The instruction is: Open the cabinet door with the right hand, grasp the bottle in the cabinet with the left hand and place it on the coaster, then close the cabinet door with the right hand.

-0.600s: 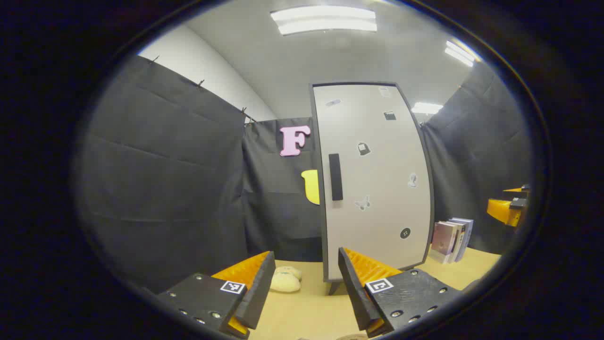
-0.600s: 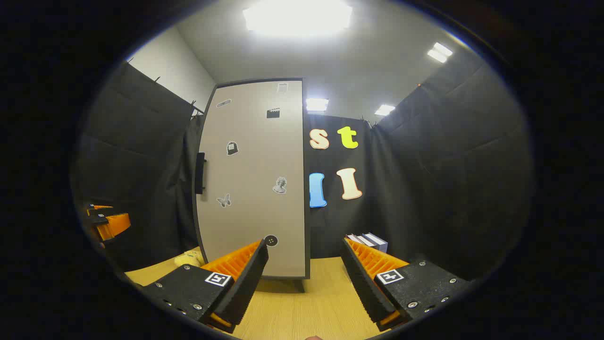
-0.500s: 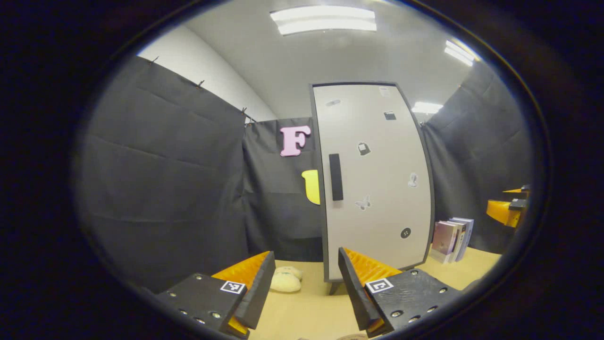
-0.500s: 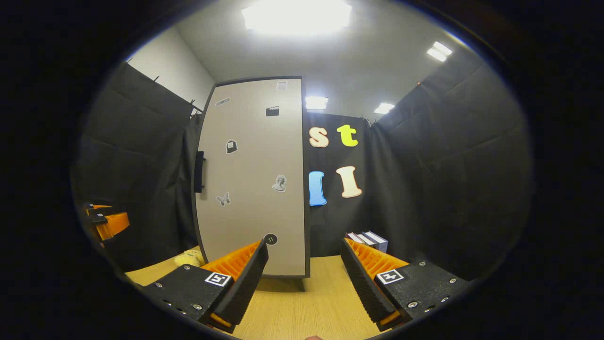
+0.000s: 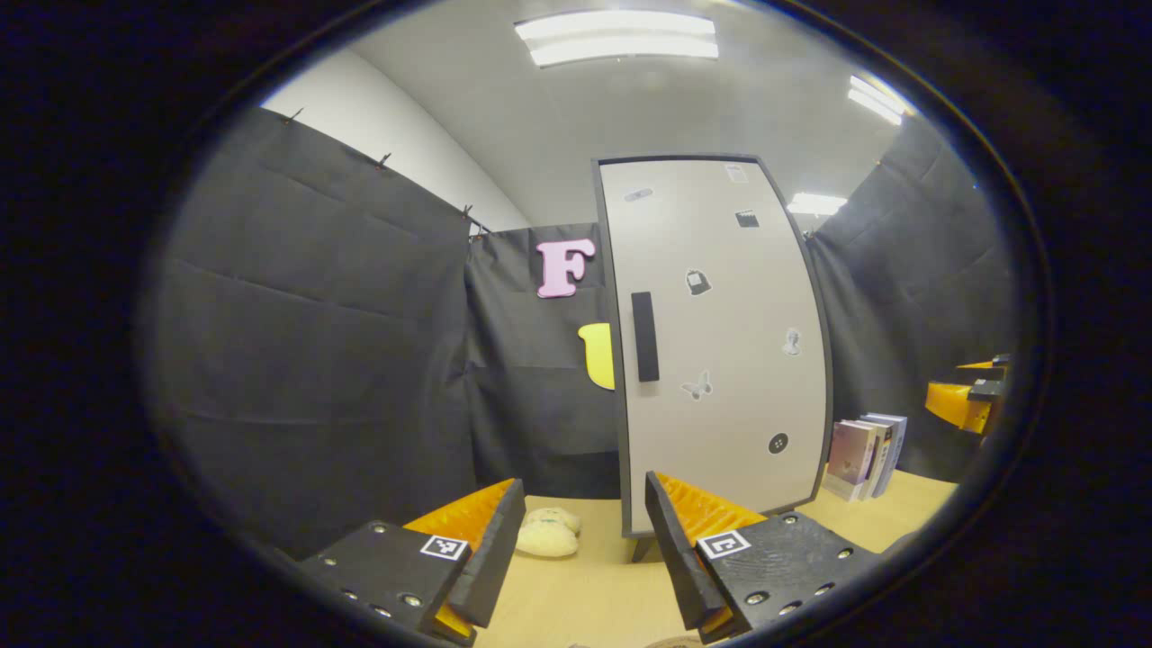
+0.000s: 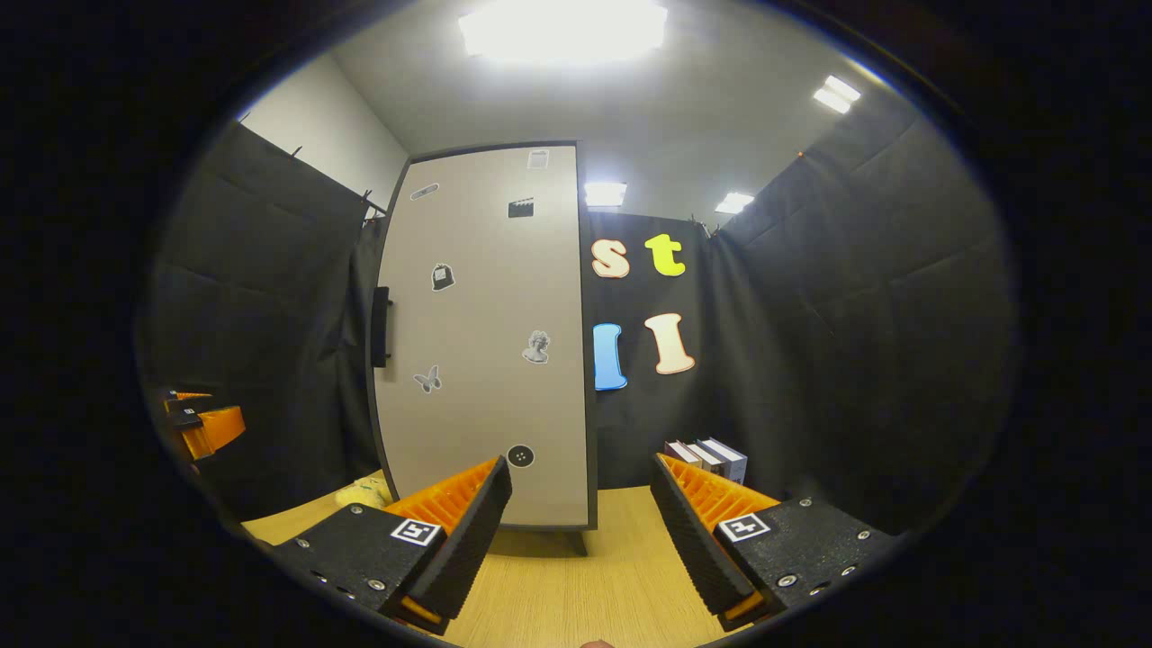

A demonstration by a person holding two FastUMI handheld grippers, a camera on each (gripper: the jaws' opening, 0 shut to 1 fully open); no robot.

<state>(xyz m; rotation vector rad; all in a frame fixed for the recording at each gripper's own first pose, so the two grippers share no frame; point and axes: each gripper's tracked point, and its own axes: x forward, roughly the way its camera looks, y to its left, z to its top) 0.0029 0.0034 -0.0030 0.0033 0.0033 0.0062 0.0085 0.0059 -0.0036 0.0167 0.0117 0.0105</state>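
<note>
A: Left gripper view, centre of the frame: the cabinet [image 5: 720,342] stands tall on the wooden table [image 5: 585,594], its pale cabinet door [image 5: 729,423] flat against the frame, fully closed.

B: And the dark handle [image 5: 644,337]?

A: Upright bar near the door's left edge, about mid-height. Nothing touches it. Small stickers are scattered over the door face.

B: The left gripper [image 5: 585,513]?

A: Bottom centre, fingers spread wide apart with only table between them. It holds nothing and sits well short of the cabinet.

B: What lies past it?

A: A pale soft toy [image 5: 549,533] on the table, just left of the cabinet's foot. To the lower right of the cabinet, a row of books [image 5: 866,454] stands upright against the cloth wall.

B: Over to the right gripper view.

A: The right gripper [image 6: 580,504] is at bottom centre, fingers likewise parted and gripping nothing. Its left finger [image 6: 450,522] overlaps the door's lower corner in the frame, but it is nearer the camera and not touching.

B: Does each camera catch the other tool?

A: Yes. The right gripper shows at the far right edge of the left gripper view, the left one at the far left edge of the right gripper view, both well apart from the cabinet.

B: The bottle?

A: Cannot tell; the door is shut, hiding the inside. At the very bottom edge of the left gripper view a sliver of a round thing peeks in, too cut off to identify.
</note>
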